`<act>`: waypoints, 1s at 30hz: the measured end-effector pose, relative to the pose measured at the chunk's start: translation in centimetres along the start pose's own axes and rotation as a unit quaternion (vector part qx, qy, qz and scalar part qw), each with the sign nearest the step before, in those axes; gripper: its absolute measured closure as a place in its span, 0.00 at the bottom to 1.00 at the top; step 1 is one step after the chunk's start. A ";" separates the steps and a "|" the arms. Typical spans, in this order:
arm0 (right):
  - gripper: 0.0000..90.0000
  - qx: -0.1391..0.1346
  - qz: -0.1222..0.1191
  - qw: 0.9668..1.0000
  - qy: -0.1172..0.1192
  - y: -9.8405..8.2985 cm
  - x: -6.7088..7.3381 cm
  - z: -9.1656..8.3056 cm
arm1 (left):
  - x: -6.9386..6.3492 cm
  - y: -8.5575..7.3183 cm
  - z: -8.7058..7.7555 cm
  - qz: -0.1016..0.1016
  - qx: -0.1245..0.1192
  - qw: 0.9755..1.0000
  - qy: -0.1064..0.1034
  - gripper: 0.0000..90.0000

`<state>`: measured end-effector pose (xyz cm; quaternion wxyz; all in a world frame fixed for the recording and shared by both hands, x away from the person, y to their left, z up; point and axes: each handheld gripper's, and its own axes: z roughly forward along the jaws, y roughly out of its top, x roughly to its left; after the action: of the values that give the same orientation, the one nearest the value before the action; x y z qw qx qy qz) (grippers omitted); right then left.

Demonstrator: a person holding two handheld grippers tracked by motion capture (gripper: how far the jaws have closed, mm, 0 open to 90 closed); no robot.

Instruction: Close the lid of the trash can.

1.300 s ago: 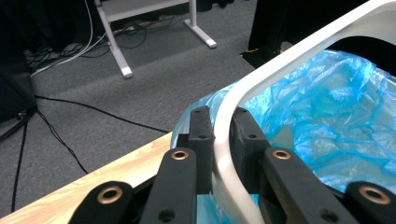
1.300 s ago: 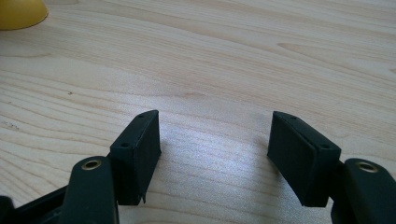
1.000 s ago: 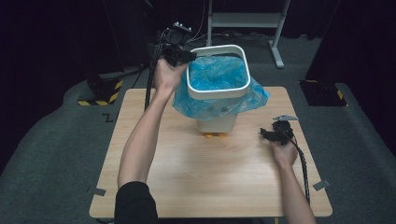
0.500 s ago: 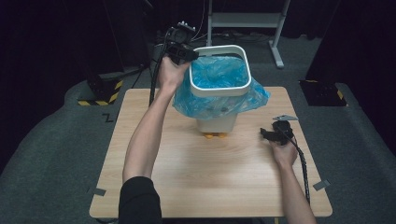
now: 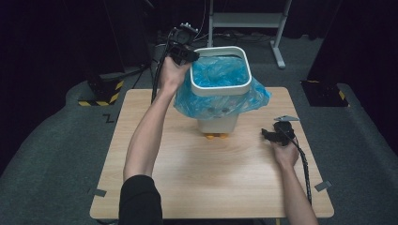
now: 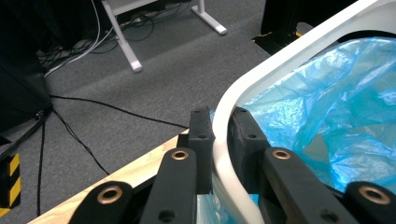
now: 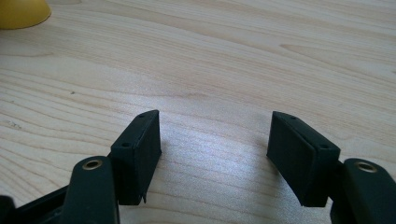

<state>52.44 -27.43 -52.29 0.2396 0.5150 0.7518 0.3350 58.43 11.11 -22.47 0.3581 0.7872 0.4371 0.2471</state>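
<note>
A: Your left gripper is clamped on the white plastic rim of the square waste bin; one black jaw sits outside the rim, the other inside against the crinkled blue plastic liner bag.

B: And the right one?

A: Your right gripper has its jaws spread wide with nothing between them, only bare pale wood-grain tabletop. It hangs low over the board, well apart from the bin.

B: Where does the bin stand?

A: In the high view, the bin is toward the far middle of the table, and your left gripper holds its rim at the far left corner. The liner bag is folded over the outside and billows around the upper walls. Small orange-yellow feet peek out under its base; one yellow piece shows at the top left corner of the right gripper view.

B: Anything in the way?

A: Your right gripper rests to the right of the bin, with open wood between them. Beyond the table's far edge you have grey carpet, loose black cables, the white metal legs of a stand, and yellow-and-black hazard tape on the floor to the left.
</note>
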 end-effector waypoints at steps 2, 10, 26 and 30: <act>0.38 0.000 0.000 1.000 0.000 0.0 0.0 0.0 | 0.0 0.0 0.1 0.002 0.000 1.000 -0.001 0.89; 0.38 0.000 0.002 1.000 0.001 0.0 0.0 0.1 | 0.2 -0.4 0.5 0.005 -0.004 1.000 -0.005 0.88; 0.58 -0.034 0.034 0.997 0.058 2.0 0.1 -4.0 | 0.2 -0.5 0.3 0.002 -0.024 1.000 -0.009 0.82; 0.59 -0.081 0.030 0.992 0.094 4.4 0.4 -6.9 | 0.3 -0.5 0.2 -0.006 -0.031 0.999 -0.014 0.78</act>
<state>50.06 -27.74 -44.44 0.1989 0.4824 0.7259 0.4482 58.49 11.51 -22.98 0.3899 0.7761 0.4292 0.2478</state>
